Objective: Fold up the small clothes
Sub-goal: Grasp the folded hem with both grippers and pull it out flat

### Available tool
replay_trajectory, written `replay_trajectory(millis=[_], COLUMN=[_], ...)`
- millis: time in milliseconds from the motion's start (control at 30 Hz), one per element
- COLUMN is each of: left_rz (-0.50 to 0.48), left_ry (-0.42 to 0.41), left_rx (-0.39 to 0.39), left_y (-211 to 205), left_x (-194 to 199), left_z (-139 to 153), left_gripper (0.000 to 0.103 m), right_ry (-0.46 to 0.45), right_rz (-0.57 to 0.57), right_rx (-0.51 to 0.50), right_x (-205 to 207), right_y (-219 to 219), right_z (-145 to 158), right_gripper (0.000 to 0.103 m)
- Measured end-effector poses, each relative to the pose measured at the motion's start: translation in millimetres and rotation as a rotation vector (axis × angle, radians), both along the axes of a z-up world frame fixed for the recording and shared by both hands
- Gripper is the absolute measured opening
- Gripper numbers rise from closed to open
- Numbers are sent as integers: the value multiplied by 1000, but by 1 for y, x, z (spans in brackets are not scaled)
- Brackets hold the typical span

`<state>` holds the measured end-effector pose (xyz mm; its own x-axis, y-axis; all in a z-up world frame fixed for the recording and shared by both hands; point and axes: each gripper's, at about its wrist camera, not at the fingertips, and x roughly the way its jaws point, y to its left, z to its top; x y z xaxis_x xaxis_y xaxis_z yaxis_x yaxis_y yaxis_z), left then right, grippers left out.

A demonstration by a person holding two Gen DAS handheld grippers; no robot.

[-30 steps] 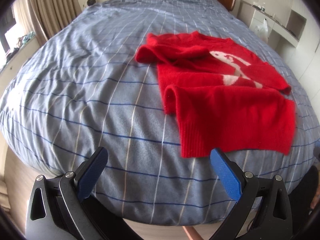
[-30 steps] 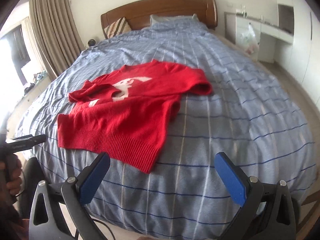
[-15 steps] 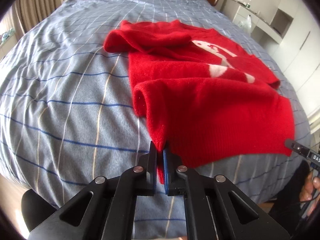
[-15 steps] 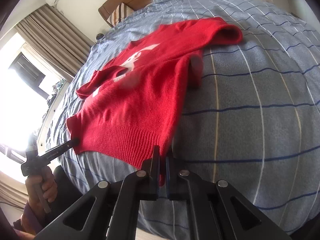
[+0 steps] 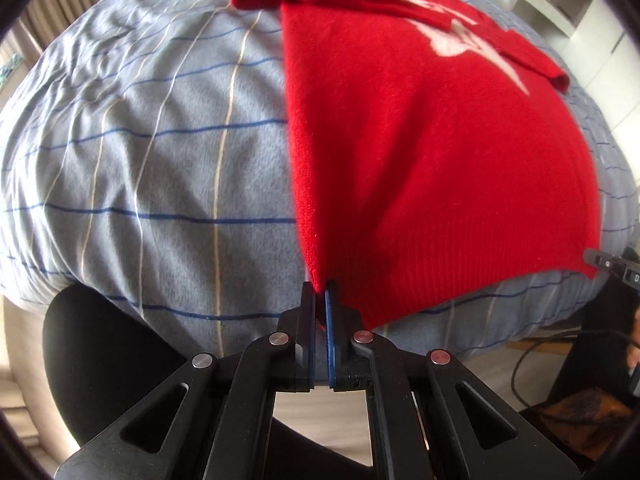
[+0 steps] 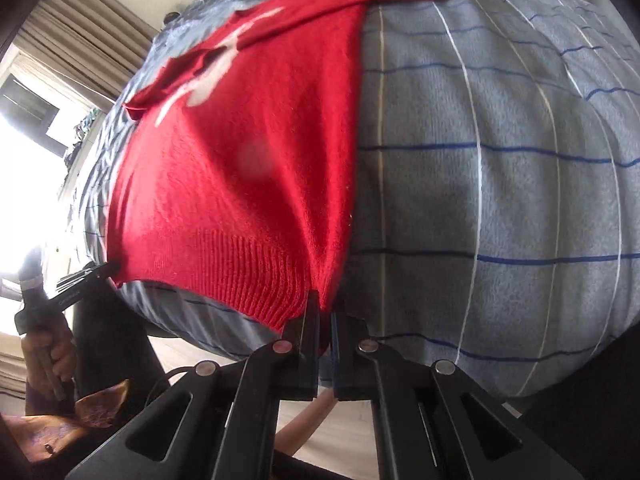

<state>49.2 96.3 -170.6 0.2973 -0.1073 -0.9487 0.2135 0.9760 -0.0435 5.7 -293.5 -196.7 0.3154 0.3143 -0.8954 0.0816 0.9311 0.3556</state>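
Observation:
A red knit sweater (image 5: 432,152) with a white motif lies on the blue striped bedspread (image 5: 160,152), its ribbed hem at the bed's near edge. My left gripper (image 5: 320,292) is shut on the hem's left corner. In the right wrist view the same sweater (image 6: 240,184) spreads up and to the left, and my right gripper (image 6: 326,300) is shut on the hem's right corner. The left gripper (image 6: 108,270) shows at the far hem corner there, held by a hand. Both sleeves lie folded across the chest.
The bedspread (image 6: 500,160) drops off at the near edge to a pale floor. Curtains (image 6: 84,28) and a bright window stand on the left. White cabinets (image 5: 580,8) are at the back right. A person's hand (image 6: 44,364) and a cable lie near the floor.
Both grippers went from wide open above the bed to shut on the sweater's two hem corners, and both sank toward the bed's near edge, so the sweater now fills the views.

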Motion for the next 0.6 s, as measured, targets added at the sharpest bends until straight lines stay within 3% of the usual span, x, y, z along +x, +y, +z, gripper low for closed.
replay_trajectory(millis=[133, 600], left_rz=[17, 45], left_ry=[4, 5], left_rx=[46, 98], left_y=[-4, -23], left_x=[2, 13], left_z=[-11, -32], left_gripper=[2, 2], right_ry=[11, -28], right_rz=[-15, -36], right_rx=[-31, -130], right_x=[5, 7], right_y=[4, 18], right_z=[-12, -16], right_gripper=[4, 4])
